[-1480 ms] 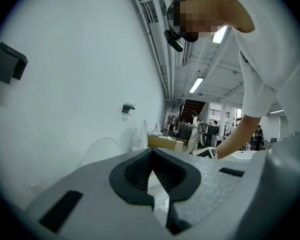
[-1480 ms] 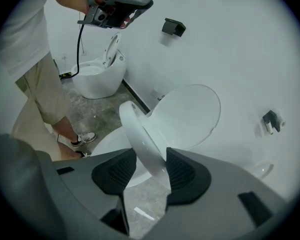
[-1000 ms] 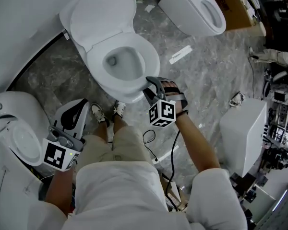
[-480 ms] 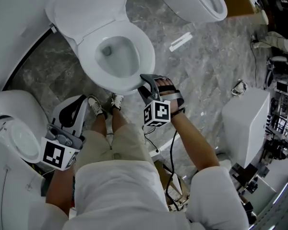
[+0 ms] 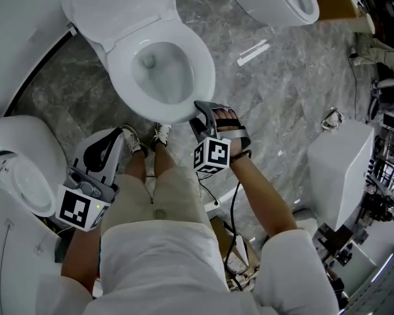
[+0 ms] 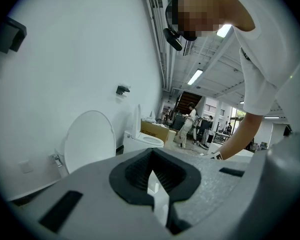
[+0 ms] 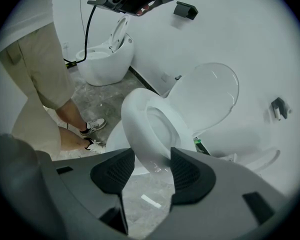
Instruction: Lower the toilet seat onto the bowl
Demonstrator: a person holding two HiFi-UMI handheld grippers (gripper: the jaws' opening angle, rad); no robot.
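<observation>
Toilet seat (image 7: 134, 119), glossy oval, in right gripper (image 7: 151, 171)

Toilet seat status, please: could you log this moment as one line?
right tool: gripping toilet seat front edge | seat: tilted, not down | lid: up | left tool: held aside, shut

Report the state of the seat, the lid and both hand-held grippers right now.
toilet seat: down over the bowl, front edge between the right jaws; full contact with the bowl unclear.
lid: raised, upright against the wall.
right hand-held gripper: shut on the toilet seat's front edge.
left hand-held gripper: shut, empty, away from the toilet.
</observation>
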